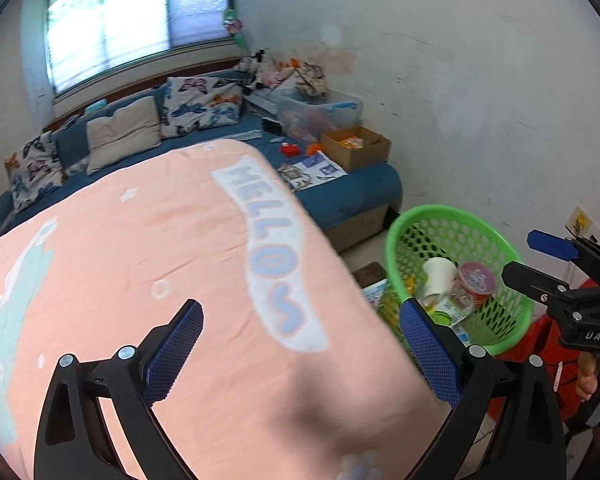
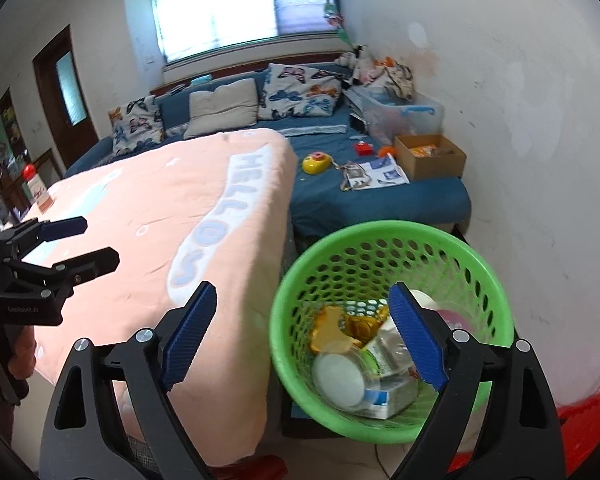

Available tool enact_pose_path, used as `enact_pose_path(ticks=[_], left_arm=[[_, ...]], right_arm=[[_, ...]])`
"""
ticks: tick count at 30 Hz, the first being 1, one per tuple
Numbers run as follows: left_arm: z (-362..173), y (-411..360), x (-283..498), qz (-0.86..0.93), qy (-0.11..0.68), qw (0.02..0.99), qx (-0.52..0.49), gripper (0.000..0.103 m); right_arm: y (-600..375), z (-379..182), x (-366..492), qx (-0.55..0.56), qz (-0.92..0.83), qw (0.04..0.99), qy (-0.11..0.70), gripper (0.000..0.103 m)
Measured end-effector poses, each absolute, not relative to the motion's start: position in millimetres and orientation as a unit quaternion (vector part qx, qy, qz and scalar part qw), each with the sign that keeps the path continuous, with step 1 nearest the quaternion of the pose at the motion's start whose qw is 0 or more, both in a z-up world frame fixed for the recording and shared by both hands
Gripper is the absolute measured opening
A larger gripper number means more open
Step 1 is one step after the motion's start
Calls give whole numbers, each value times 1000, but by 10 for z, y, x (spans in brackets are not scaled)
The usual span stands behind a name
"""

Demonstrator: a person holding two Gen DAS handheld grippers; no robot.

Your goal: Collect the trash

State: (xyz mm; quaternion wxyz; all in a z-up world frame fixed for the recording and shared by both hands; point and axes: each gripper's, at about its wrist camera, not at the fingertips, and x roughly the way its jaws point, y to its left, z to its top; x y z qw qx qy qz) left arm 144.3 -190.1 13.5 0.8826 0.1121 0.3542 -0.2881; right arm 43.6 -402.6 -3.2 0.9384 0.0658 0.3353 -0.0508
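A green mesh basket (image 2: 380, 236) stands on the floor beside the pink "HELLO" cloth-covered table (image 2: 160, 208). It holds trash: a white cup (image 2: 338, 378), yellow wrappers (image 2: 336, 328) and cartons (image 2: 388, 400). The basket also shows in the left wrist view (image 1: 416, 220), with a white paper cup (image 1: 438, 274) and a pink-lidded cup (image 1: 476, 280) inside. My right gripper (image 2: 302, 312) is open and empty, above the basket's near rim. My left gripper (image 1: 300, 320) is open and empty over the pink cloth (image 1: 140, 260).
A blue sofa bed (image 2: 380, 196) stands behind, with cushions, a cardboard box (image 2: 430, 156), a clear storage bin (image 2: 404, 114), a yellow toy (image 2: 316, 164) and papers (image 2: 374, 174). A red-capped bottle (image 2: 36, 188) stands at the table's far left. A white wall is on the right.
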Motion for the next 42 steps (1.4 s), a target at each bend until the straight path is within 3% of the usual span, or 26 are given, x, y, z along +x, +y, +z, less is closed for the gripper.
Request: enact_pose_path(ticks=[23,42], left_arm=[[123,-592,1358,-146,343,926,58,96],[115,-79,1216,-96,335,937,13,96]], right_arm=[[-3204,-26,728,37,18,943,332,96],[-2931,-53,693,65,32,945,319,97]])
